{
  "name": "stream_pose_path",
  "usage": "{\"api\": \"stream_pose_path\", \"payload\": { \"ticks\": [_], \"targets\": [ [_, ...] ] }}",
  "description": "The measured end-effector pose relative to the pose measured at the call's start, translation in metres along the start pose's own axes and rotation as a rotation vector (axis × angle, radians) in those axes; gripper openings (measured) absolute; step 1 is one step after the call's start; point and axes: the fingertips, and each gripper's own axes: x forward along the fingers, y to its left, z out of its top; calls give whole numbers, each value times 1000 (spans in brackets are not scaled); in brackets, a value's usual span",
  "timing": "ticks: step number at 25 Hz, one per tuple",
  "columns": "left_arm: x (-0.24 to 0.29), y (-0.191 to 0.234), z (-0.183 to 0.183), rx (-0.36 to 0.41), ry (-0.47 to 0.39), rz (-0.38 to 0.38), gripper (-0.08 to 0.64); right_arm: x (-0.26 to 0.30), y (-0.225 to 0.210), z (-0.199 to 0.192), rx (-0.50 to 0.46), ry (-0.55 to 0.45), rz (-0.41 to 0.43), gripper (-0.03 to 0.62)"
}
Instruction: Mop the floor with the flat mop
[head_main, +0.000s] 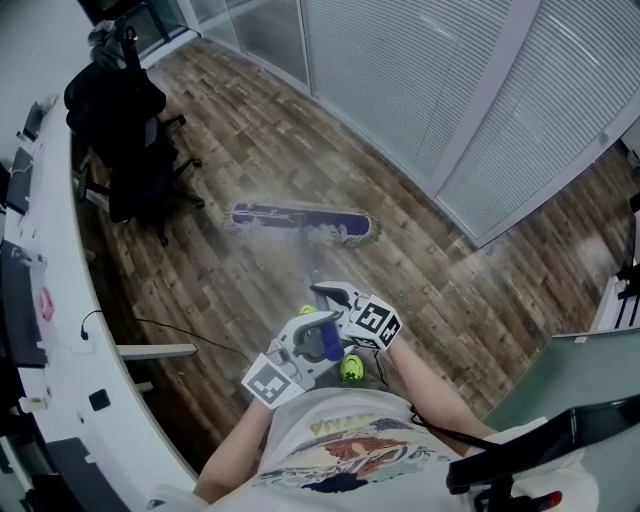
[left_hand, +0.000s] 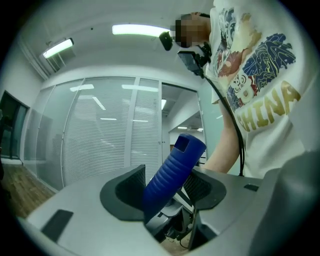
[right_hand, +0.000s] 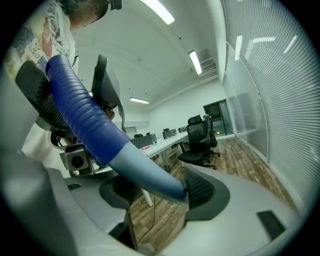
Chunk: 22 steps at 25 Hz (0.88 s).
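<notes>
The flat mop rests with its mop head on the wooden floor, well ahead of both tools and near the blind-covered glass wall. Its pole slants back up toward the person's front. The left tool is nearest the body and points about level. In the left gripper view it is clenched on the blue grip at the top of the mop, and the ribbed grip stands tilted between the two dark pads and fills the gap between them. The right tool sits just beyond it, lower down the mop on the side toward the mop head. In the right gripper view its jaws stand apart with the pale pole passing between them. The pole leans against the pad at that view's right, while floor shows between the pole and the other pad, so it is cradled rather than clamped. A black office chair stands beside the long white table at the left, well apart from the mop
</notes>
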Motion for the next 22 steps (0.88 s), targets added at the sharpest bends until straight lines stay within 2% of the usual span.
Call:
{"api": "stream_pose_path", "payload": {
  "ticks": [2,5,8,13,16,19,22],
  "targets": [
    [-7,15,0,2,3,-14,219,13,-8,7,9,-9,12,249],
    [-18,41,-2,-52,-31,-9,220,38,-23,8,-16,33,34,255],
    [-27,75,-24,-35,44,-38,222,68,-51,12,-44,72,30,256],
    [-35,160,-21,-31,-47,-27,221,120,-110,36,-60,127,7,255],
    [-44,216,-18,-29,-61,-21,221,153,-147,61,-52,132,-24,255],
    [-49,260,-10,-36,-126,-14,221,178,-176,80,-44,120,-49,255],
    [-50,291,-21,-43,-94,-26,222,197,-204,87,-61,144,-62,255]
  ]
}}
